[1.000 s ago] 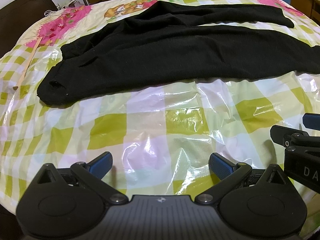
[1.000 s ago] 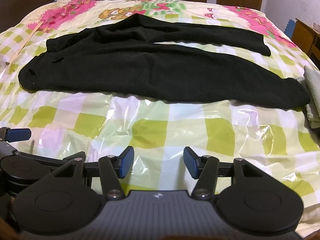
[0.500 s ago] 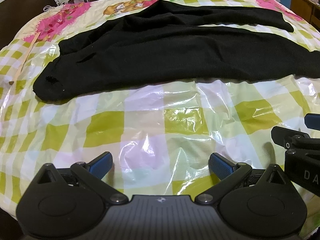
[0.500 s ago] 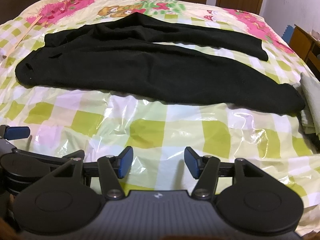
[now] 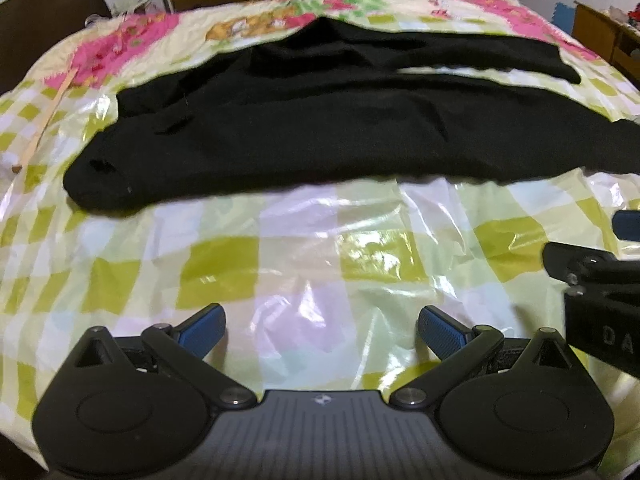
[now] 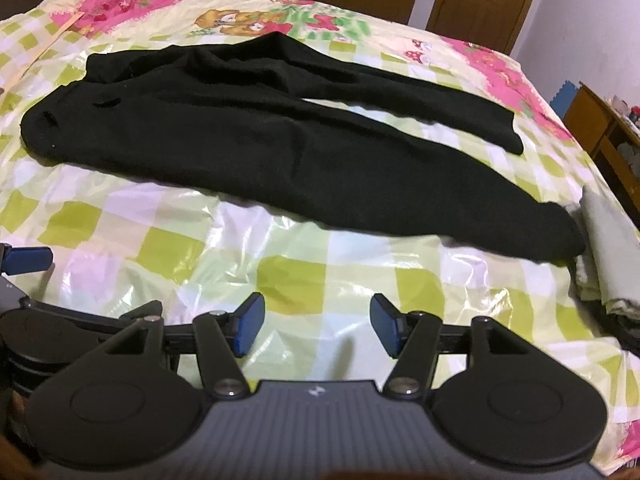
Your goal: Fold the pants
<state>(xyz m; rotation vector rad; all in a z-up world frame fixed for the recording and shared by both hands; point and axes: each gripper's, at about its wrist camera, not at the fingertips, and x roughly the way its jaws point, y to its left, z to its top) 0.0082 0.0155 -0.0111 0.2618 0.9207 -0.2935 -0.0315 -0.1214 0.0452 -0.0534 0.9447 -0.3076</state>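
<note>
Black pants (image 5: 320, 132) lie spread flat across the bed, waist at the left and both legs running to the right; the far leg is shorter in view (image 6: 440, 108). My left gripper (image 5: 320, 320) hovers open over the checked bedcover (image 5: 224, 264), short of the pants' near edge, with nothing between its blue pads. My right gripper (image 6: 317, 316) is beside it on the right, also short of the pants; its jaws are opening and nothing is between them. Each gripper shows at the edge of the other's view.
A folded grey-green cloth (image 6: 604, 248) lies at the bed's right edge by the near leg's hem. A thin wooden stick (image 5: 44, 120) rests on the left of the bed. A dark headboard (image 5: 48, 20) stands at the left, a wooden cabinet (image 6: 596, 124) at the right.
The right wrist view has rolled and shifted, so the pants now slant across it, and its jaws stand slightly wider. The left view has tipped slightly. The pants lie as before.
</note>
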